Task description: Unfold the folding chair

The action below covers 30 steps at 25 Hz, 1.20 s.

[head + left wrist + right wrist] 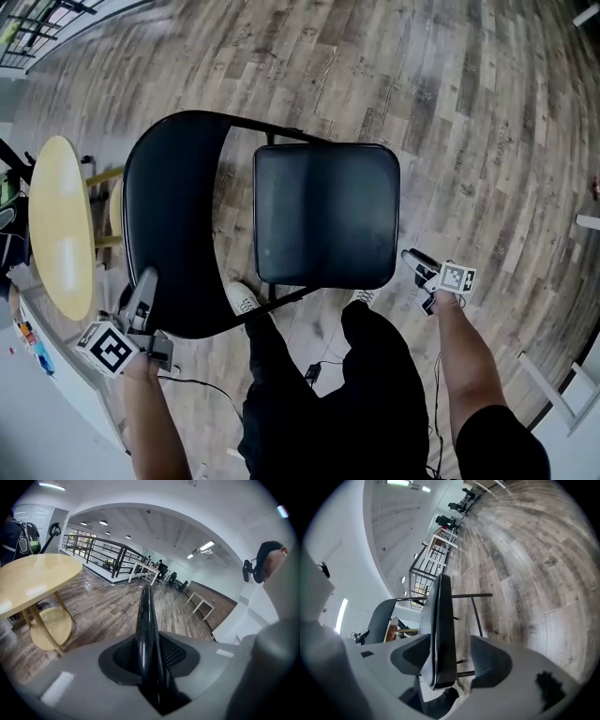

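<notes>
The left arm (155, 422) and right arm (469, 361) reach up from below. The left claw (143, 286) clamps the backrest (169, 216) edge. The right claw (415, 261) gapes at the seat's (323, 211) lower-right corner.

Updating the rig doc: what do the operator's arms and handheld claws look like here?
The left claw and right claw are light grey moulded bodies with dark mesh-textured pads. Each carries a white cube with black square markers. A thin black cable trails from the left one. Bare forearms; black short sleeve on the right arm.
</notes>
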Available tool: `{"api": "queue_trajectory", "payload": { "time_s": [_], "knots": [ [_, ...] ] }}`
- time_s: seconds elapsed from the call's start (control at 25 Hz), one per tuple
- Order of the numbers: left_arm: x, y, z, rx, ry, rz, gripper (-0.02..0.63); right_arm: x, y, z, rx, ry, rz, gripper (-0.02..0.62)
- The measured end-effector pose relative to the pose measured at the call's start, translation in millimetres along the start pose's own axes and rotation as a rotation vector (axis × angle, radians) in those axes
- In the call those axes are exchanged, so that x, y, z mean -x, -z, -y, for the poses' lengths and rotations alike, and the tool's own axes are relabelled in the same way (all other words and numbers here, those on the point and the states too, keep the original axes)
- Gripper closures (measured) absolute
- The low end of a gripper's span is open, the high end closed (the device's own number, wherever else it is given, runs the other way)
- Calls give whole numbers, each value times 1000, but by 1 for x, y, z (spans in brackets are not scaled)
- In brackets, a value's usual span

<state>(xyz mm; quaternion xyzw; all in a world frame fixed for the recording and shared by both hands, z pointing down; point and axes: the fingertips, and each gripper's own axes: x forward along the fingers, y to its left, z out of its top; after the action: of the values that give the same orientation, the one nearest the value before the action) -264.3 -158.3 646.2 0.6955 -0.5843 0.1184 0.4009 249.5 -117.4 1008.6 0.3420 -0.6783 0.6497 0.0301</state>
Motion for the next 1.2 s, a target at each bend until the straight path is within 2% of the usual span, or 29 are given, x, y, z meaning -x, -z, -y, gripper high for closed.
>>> {"api": "queue_trajectory", "payload": {
  "time_s": [0.08,0.16,0.36,0.52,0.72,0.84,0.92,1.0,1.08,1.2],
  "knots": [
    [-1,-3,3,1,-2,-1,486,18,-13,-14,14,21,7,325],
    [-3,-5,7,-1,1,-5,486,35,-23,-39,15,-4,23,325],
    [-2,-6,4,-1,18,0,488,59,-18,-98,20,-51,35,327],
    [-4,-2,1,0,27,3,487,66,9,-145,4,-93,57,327],
    [-3,-3,-2,1,28,-2,485,67,56,-217,30,-115,60,327],
    [-6,-3,5,9,36,-7,481,81,74,-259,66,-118,106,327],
    [-5,-2,9,2,43,-17,466,91,84,-291,95,-118,144,327],
    [1,-2,13,-3,55,-20,419,99,91,-328,142,-122,184,327],
    [15,-7,13,15,59,20,397,107,98,-365,204,-126,220,328],
    [55,-15,7,34,80,112,402,120,114,-413,278,-141,276,328]
  ]
}}
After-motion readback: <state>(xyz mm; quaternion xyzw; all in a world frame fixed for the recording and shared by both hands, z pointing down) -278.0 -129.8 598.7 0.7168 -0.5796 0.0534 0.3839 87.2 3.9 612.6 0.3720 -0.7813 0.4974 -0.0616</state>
